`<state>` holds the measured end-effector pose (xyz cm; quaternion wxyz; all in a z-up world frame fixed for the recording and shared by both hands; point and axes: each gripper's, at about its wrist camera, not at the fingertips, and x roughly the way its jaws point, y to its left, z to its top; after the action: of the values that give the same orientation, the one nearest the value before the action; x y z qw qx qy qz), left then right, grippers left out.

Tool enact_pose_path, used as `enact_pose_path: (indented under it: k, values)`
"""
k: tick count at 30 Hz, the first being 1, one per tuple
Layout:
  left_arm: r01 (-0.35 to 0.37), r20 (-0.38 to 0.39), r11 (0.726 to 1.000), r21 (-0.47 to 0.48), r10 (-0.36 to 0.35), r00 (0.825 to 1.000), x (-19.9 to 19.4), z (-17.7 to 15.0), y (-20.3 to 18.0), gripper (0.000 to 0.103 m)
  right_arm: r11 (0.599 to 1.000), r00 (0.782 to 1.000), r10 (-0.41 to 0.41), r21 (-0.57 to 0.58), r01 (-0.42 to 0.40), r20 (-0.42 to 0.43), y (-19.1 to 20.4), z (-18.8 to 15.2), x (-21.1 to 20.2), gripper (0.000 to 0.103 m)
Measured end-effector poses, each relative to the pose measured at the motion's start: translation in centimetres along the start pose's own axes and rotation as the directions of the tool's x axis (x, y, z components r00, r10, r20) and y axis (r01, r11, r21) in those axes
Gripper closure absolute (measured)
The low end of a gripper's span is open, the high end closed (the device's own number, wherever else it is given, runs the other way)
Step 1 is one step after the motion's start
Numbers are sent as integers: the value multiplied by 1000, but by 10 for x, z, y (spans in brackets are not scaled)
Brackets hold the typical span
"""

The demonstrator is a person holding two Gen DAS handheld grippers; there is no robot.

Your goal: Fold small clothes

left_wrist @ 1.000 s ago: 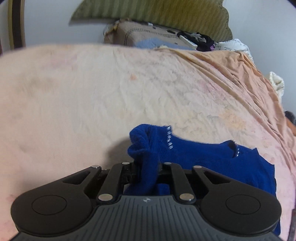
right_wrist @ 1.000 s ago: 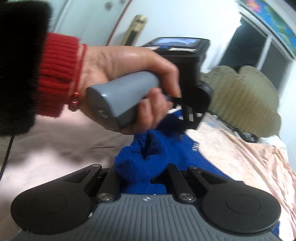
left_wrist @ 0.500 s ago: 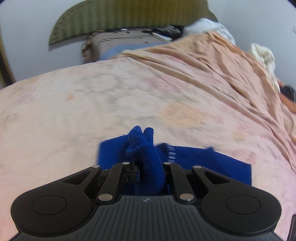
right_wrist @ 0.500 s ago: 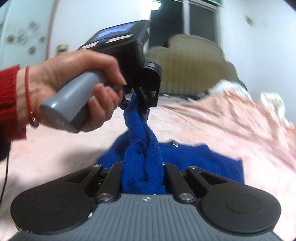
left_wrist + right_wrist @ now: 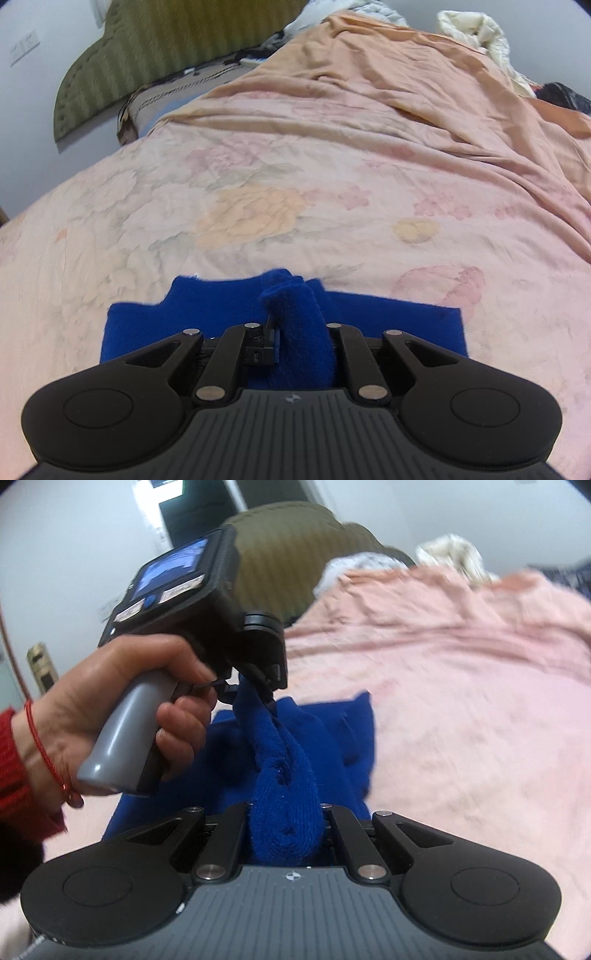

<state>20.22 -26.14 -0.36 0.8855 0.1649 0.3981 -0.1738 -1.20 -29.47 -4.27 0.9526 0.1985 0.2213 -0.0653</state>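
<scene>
A small blue knit garment [image 5: 388, 321] lies on the pink floral bedspread [image 5: 258, 206], partly doubled over. My left gripper [image 5: 295, 332] is shut on a bunched edge of it; the fingertips are buried in the cloth. In the right wrist view my right gripper [image 5: 286, 823] is shut on another bunched part of the blue garment [image 5: 332, 734]. The left gripper [image 5: 258, 679], held in a hand, shows just ahead, pinching the same twisted strip of cloth, which runs between the two grippers.
A green ribbed headboard [image 5: 147, 55] stands at the far end of the bed. Folded bedding and clothes [image 5: 476, 29] are heaped by the pillows at the far right. An orange sheet [image 5: 406, 81] lies rumpled over the far half.
Both grippers have swung to the right with the blue cloth and lowered. More of the garment now lies flat and spread across the bedspread.
</scene>
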Motion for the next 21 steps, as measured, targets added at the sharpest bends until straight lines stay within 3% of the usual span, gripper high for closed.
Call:
enact_pose_path:
  k: [7,10,12,13,17,19,21]
  values:
    - [41,118,992,115,-55,992,-11,9,-22,93,988,998,56,143,-50,-37,-19,-5,0,97]
    - [111,115,991,72,-119,986,-2,13,-20,93,974,994,90,211,-76,-57,-30,-5,4,92]
    - [155,109,988,18,-156,982,4,16,-16,99,961,992,112,259,-93,-57,-38,-4,5,92]
    - [180,111,984,0,-179,978,6,16,-15,100,955,992,120,280,-103,-47,-40,-5,4,96]
    - [182,146,983,15,-182,972,9,16,-23,100,967,996,90,239,-89,9,-35,0,-5,97]
    - [175,150,984,34,-178,973,11,14,-28,100,972,997,71,222,-70,5,-35,1,-5,97]
    - [217,140,974,58,-223,965,13,13,-31,99,965,997,72,256,-64,-22,-40,-2,-1,97]
